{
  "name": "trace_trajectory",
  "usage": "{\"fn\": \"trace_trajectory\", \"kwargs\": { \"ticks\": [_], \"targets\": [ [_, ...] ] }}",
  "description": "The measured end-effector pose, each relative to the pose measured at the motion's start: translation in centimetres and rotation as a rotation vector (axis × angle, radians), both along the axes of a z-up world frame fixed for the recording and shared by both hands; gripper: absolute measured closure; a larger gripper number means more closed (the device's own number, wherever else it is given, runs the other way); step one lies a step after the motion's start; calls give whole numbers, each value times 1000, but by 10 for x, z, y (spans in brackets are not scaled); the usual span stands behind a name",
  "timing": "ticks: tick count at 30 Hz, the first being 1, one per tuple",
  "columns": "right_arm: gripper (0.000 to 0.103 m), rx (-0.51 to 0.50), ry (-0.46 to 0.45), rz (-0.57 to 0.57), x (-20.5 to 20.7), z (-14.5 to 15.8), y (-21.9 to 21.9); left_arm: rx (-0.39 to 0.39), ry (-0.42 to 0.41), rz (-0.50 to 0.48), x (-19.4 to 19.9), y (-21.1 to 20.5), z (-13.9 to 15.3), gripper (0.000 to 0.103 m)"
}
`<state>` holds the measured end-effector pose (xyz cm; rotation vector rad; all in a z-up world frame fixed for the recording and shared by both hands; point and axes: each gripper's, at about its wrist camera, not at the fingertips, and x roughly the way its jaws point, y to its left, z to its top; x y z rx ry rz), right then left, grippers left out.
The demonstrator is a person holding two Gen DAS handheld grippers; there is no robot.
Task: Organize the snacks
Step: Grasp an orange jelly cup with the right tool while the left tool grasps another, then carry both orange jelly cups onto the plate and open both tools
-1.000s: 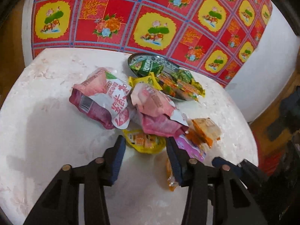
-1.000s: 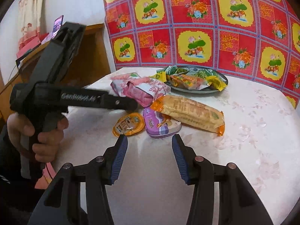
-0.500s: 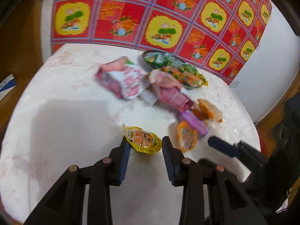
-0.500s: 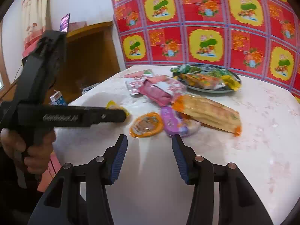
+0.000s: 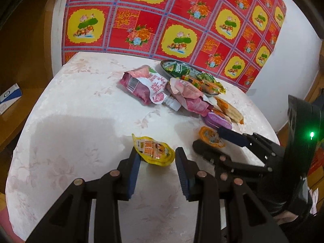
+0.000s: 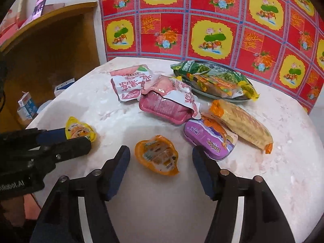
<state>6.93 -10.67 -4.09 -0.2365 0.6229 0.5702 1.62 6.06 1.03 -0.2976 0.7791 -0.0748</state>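
Your left gripper (image 5: pixel 158 158) angled down, jaws narrow, pinching yellow jelly cup (image 5: pixel 154 150), dragged clear of the pile toward table's (image 5: pixel 70 121) near edge. Your right gripper (image 6: pixel 161 158) tilted down, jaws opening around orange jelly cup (image 6: pixel 157 155), not touching. Both cups glossy plastic, foil lids. Purple mint tin (image 6: pixel 206 139) just beside.

The dish (image 6: pixel 241 99) lies mostly buried under green and orange packets. Print on the pink pouches (image 6: pixel 129 85) is too small to read. The purple tin (image 5: pixel 217 119) is partly covered by the long biscuit pack (image 5: pixel 228 109).
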Motion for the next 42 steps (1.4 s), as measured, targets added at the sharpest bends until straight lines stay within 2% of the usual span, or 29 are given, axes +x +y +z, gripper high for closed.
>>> {"fn": "trace_trajectory", "kwargs": {
  "ticks": [1, 5, 14, 18, 20, 23, 27, 30, 33, 42],
  "targets": [
    [64, 3, -8, -7, 0, 0, -1, 7, -3, -4, 0, -1, 0, 66],
    [70, 49, -20, 31, -2, -1, -15, 16, -5, -16, 1, -2, -1, 67],
    [69, 75, -21, 117, -19, -4, -64, 3, -16, -106, 12, -29, -1, 67],
    [69, 103, -6, 118, -15, -3, -79, -8, -5, -81, 16, -38, 1, 67],
    [69, 133, 2, 131, -11, 8, -89, -4, -14, -99, 17, -42, 13, 67],
    [69, 131, -33, 148, -6, 31, -99, 45, -51, -123, 19, -48, 42, 67],
    [67, 138, -48, 139, 14, 67, -111, 91, -108, -157, 32, -53, 92, 67],
    [66, 151, -54, 107, 35, 87, -120, 151, -125, -143, 49, -56, 111, 66],
    [65, 152, -54, 78, 53, 96, -126, 188, -120, -141, 70, -56, 117, 66],
    [65, 118, -56, 42, 107, 106, -130, 187, -92, -137, 125, -43, 107, 66]
  ]
}}
